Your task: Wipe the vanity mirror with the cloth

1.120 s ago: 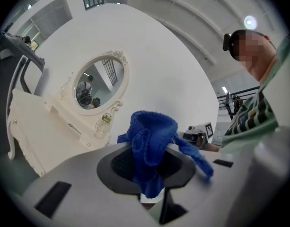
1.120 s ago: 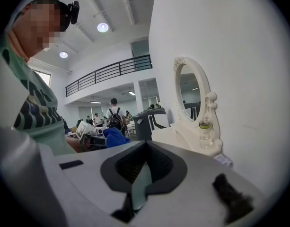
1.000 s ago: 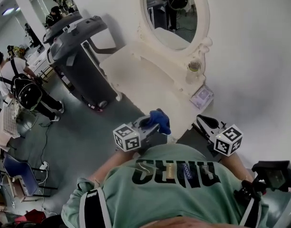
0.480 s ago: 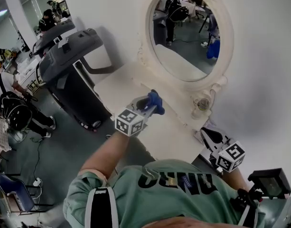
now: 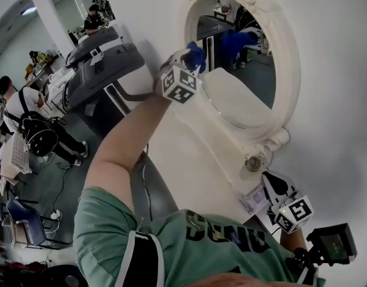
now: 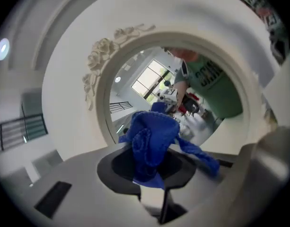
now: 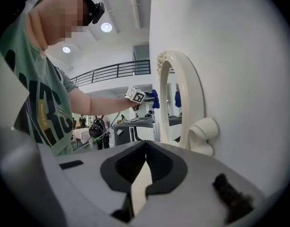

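My left tongs (image 5: 191, 57), clenched on the cloth (image 6: 151, 137), sit at the mirror's (image 5: 246, 76) left rim, glass straight ahead; my right tongs (image 7: 144, 173) hang clenched, empty, well apart.

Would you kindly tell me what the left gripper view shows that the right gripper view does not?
Only the left: the left tongs clamped on the cloth close up, with the mirror face-on. Only the right: the right tongs, shut and empty, and the person's outstretched arm. Both: mirror and cloth.
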